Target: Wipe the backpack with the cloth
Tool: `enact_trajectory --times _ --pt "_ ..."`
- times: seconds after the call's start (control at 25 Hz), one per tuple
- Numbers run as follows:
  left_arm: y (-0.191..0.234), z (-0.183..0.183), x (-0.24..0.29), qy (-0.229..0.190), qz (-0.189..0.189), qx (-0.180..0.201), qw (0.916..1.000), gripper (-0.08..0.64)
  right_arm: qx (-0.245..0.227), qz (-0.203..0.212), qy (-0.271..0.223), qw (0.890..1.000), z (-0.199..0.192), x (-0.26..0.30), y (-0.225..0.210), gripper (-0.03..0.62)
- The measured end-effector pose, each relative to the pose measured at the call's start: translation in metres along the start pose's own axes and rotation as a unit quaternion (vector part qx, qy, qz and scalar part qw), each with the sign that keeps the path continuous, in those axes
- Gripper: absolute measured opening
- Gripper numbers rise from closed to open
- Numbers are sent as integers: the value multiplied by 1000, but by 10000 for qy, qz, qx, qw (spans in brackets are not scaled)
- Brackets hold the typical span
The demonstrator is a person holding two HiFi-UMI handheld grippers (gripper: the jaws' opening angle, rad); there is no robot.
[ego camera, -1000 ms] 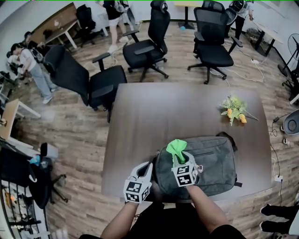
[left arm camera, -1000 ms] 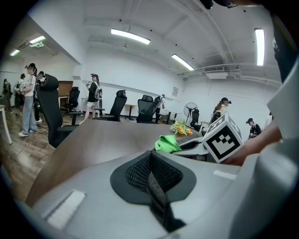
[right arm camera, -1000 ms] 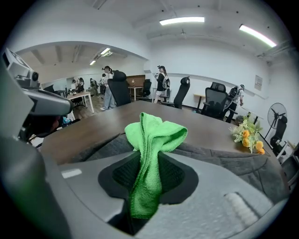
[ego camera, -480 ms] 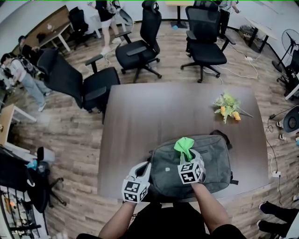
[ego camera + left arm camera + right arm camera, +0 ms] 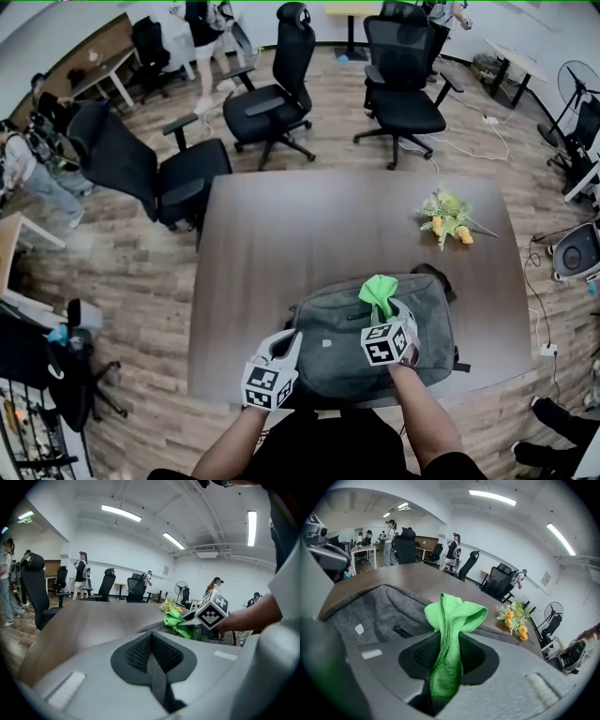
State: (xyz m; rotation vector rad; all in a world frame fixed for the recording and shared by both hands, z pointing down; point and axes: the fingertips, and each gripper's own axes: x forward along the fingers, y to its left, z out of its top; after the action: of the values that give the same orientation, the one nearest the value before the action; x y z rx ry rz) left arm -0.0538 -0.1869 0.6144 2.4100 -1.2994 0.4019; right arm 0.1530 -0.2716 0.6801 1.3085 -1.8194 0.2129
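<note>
OK, your right gripper (image 5: 449, 670) is pinching the green cloth (image 5: 452, 616) mid-fold, with the loose end bunched above the jaws. Your left gripper (image 5: 151, 665) has its jaws pressed together on nothing. The cloth sits over the top face of the grey backpack (image 5: 342, 352), which lies flat at the near edge of the table (image 5: 281, 234). For the wipe, tip the right gripper down so the bunched end, not the jaw plastic, meets the fabric, then run long strokes. Brace the bag with your left gripper if it slides. The head view puts the left gripper just beside the bag's near-left corner; I can't tell whether they touch. The right gripper view alone shows the zipper pull (image 5: 401, 631) clearly, so steer around it.
</note>
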Motion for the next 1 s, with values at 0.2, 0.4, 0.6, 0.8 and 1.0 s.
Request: enact_trajectory --times 0.2,0.4,0.6,0.8,1.0 --pt "0 1 -1 -4 -31 17 10000 15 -129 -282 239 9992 -10 0 -27 112" --pt "-2 2 -1 -19 -79 27 10000 15 -88 -496 352 9981 -21 -5 -56 114" --pt "-3 -1 2 7 -92 42 9999 15 -129 -879 496 9948 -32 -11 -91 115" --pt "-8 -2 4 32 -164 52 9998 15 41 -1221 609 9906 -36 -23 -125 115" --pt "-9 2 4 7 -172 74 9998 15 51 -1411 589 9882 -35 -34 -146 115"
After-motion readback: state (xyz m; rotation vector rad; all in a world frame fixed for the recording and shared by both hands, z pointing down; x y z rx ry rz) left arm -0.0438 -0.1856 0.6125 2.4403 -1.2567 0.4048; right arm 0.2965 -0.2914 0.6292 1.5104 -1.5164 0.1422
